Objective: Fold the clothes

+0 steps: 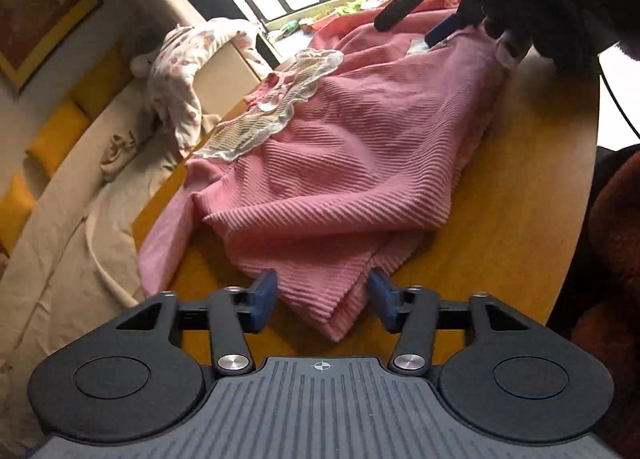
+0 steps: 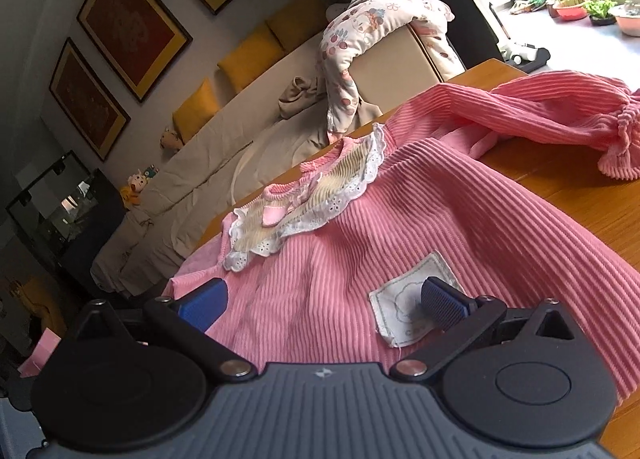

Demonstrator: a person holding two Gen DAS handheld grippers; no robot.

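Where the wooden table (image 1: 520,187) carries the pink dress (image 1: 328,163), a beige sofa (image 2: 224,155) with yellow cushions (image 2: 248,59) runs behind it under framed pictures (image 2: 132,23), windows beyond. Nearest, the left gripper (image 1: 322,301) stands wide open, a folded corner of the dress lying between its blue pads, apparently ungripped. Farther along the dress, the right gripper (image 2: 324,299) is likewise spread, empty, over its white patch (image 2: 408,303), the lace collar (image 2: 308,195) just past.
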